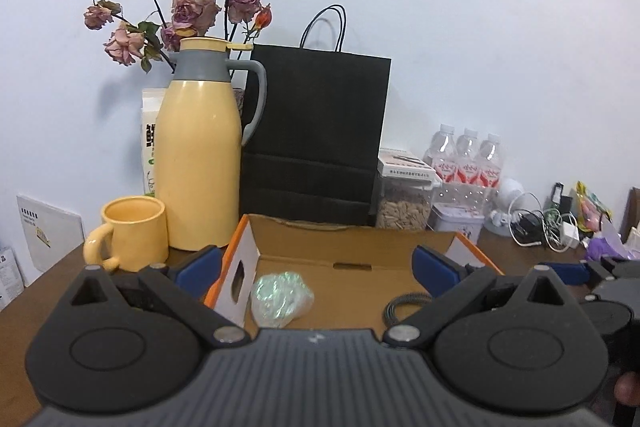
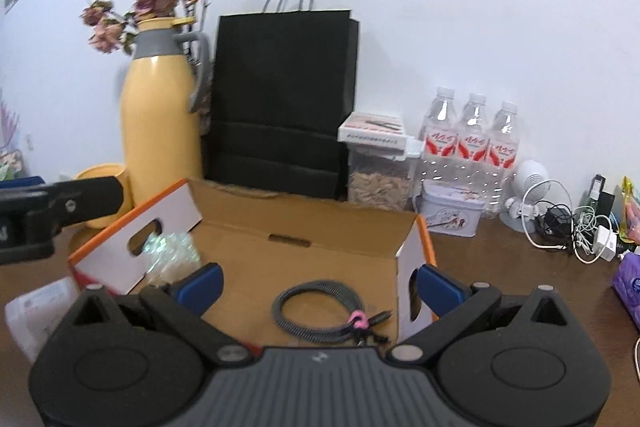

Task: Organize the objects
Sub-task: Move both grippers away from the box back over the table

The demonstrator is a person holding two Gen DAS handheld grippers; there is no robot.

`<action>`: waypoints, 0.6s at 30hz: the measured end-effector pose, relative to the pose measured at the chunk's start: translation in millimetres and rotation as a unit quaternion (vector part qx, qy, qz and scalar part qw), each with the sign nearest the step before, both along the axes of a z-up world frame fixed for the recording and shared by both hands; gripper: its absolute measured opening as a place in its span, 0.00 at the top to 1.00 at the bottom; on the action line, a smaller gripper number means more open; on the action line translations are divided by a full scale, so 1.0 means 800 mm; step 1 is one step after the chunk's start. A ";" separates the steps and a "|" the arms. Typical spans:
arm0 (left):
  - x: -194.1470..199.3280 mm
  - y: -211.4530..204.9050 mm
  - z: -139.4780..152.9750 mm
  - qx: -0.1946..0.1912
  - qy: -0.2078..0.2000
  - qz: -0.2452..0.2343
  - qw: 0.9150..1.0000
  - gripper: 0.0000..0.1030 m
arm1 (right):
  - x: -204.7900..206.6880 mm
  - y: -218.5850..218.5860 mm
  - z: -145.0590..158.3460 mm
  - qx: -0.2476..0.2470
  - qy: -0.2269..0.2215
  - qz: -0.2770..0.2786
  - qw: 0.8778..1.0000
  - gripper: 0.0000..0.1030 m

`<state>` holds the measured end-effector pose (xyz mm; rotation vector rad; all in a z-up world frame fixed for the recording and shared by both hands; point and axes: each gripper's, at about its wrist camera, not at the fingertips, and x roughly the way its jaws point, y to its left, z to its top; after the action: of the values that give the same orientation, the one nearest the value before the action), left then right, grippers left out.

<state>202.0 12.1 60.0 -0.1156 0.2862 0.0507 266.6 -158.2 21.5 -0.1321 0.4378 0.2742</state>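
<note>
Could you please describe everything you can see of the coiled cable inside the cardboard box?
The coiled cable has a grey-and-black braided sheath, wound into a flat loop and bound by a pink tie, with dark plug ends poking out past it. It lies flat on the floor of the open cardboard box, towards its right side, apart from the iridescent bag. Neither gripper touches it.

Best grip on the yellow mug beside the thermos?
Take the yellow mug by its rim wall from above, one finger inside. It stands upright and open-topped; its handle points left-front, and the thermos crowds its right side.
</note>
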 end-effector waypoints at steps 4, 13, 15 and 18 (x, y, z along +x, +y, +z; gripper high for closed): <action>-0.027 0.008 -0.005 0.007 -0.001 0.000 1.000 0.00 | -0.027 0.000 0.002 0.000 -0.011 0.008 1.000 0.00; -0.073 0.025 -0.035 0.014 0.040 -0.013 0.999 0.00 | -0.085 -0.018 -0.011 0.016 -0.008 0.020 1.000 0.00; -0.081 0.031 -0.041 0.012 0.049 -0.010 0.999 0.00 | -0.095 -0.023 -0.015 0.015 -0.005 0.020 1.000 0.00; -0.094 0.038 -0.046 0.012 0.057 -0.008 0.998 0.00 | -0.112 -0.033 -0.023 0.018 0.002 0.019 1.000 0.00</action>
<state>127.1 42.7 23.2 -0.0868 0.3995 0.0457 176.7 -184.3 3.3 -0.1053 0.4341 0.3198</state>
